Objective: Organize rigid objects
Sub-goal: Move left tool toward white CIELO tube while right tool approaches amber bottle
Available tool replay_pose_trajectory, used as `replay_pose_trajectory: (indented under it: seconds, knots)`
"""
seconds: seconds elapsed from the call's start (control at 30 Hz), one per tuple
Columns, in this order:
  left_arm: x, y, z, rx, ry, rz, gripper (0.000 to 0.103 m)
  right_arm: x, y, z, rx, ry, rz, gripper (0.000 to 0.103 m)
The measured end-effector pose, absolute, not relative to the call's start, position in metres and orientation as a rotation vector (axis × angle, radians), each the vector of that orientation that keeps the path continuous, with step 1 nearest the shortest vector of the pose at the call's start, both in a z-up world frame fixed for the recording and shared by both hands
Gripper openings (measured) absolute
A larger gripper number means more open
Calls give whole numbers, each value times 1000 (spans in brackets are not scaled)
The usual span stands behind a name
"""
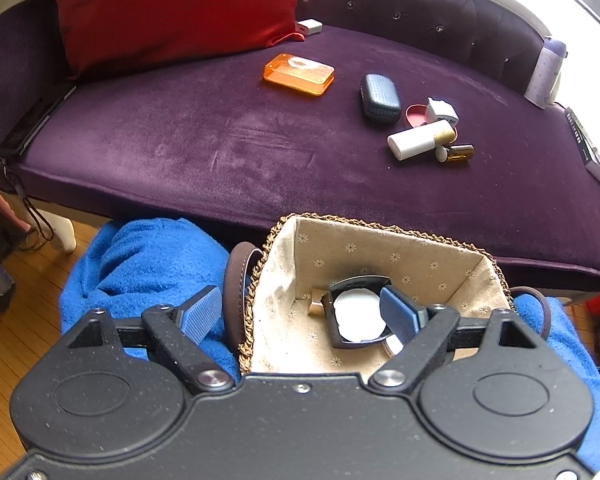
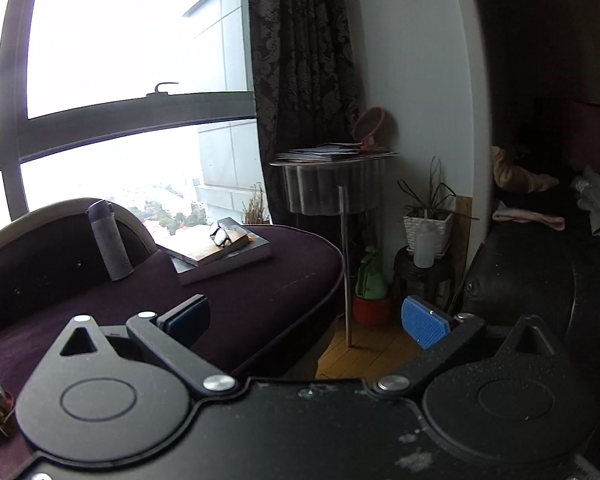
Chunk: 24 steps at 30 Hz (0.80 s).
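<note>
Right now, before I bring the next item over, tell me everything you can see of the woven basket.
The woven basket is rectangular, with a braided brown straw rim and a beige cloth lining printed with small flowers. A dark brown strap handle loops off each end. It stands upright and open on a blue blanket, in front of the purple couch. Inside lie a black-framed compact with a white round face and a small gold piece. The left claw hangs open over its near left wall, one finger inside.
</note>
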<state>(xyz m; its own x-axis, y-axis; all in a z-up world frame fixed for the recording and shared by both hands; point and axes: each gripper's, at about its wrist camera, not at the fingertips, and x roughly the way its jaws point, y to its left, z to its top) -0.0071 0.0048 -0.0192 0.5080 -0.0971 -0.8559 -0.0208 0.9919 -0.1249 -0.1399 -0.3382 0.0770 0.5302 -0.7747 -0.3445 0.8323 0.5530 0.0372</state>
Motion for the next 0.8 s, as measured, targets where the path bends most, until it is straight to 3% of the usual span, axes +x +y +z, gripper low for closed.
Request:
replay_pose_trajectory:
  seconds: [0.43,0.8]
  knots:
    - [22,1,6,-16,965,-45,83,-46,-255,105,23,447,-454,103]
    - [64,4,-25,13,1040,-4,83,33,-191,34,-155,686,-135,102]
